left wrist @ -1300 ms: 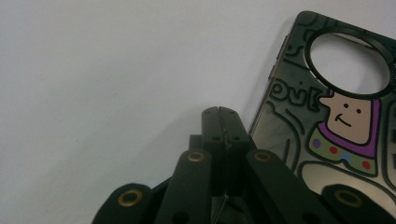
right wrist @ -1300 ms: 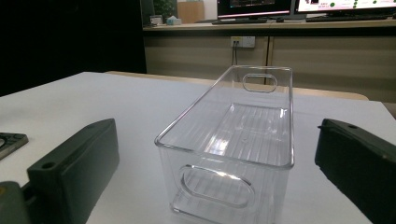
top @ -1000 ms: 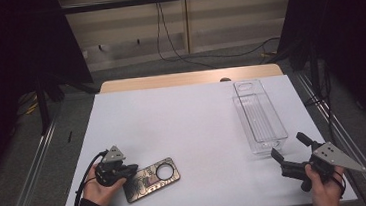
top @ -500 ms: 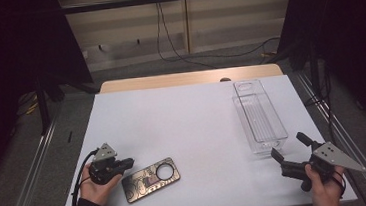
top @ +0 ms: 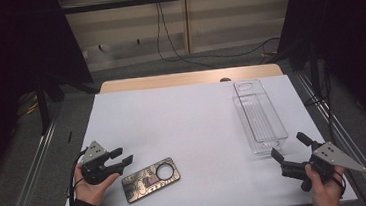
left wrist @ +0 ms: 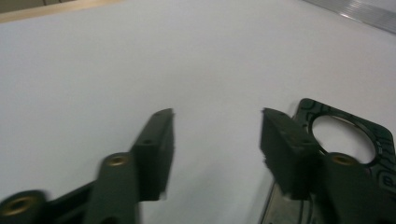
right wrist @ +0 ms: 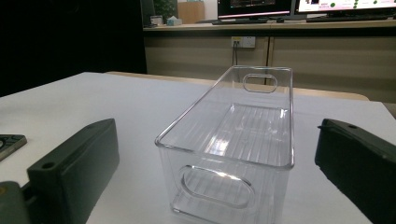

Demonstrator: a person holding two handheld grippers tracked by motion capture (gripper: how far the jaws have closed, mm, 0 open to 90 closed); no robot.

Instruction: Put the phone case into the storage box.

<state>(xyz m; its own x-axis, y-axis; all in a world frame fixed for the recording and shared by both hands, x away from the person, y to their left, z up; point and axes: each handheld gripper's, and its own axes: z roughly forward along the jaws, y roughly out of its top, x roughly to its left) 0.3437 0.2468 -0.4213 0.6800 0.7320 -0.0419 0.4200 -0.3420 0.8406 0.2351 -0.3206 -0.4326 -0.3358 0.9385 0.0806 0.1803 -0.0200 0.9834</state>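
A dark patterned phone case (top: 151, 180) with a round hole lies flat on the white table (top: 182, 118) near the front left. My left gripper (top: 120, 156) hovers just left of it; its jaws have just been opening and nothing is between them. In the left gripper view the left gripper (left wrist: 217, 140) frames bare table, with the case (left wrist: 327, 111) beside its right jaw. My right gripper (top: 289, 145) stands open at the front right, pointing at the near end of a clear plastic bin (top: 258, 116). In the right gripper view the right gripper (right wrist: 219, 140) frames the empty bin (right wrist: 233, 140).
The bin lies lengthwise along the table's right side. The case's corner (right wrist: 9, 142) shows at the far left of the right gripper view. Metal rails (top: 31, 171) run along both table sides. A wooden strip (top: 189, 78) borders the far edge.
The left gripper's jaws have parted from shut to open, and it has drawn back a little to the left off the case's edge. The right gripper has not moved.
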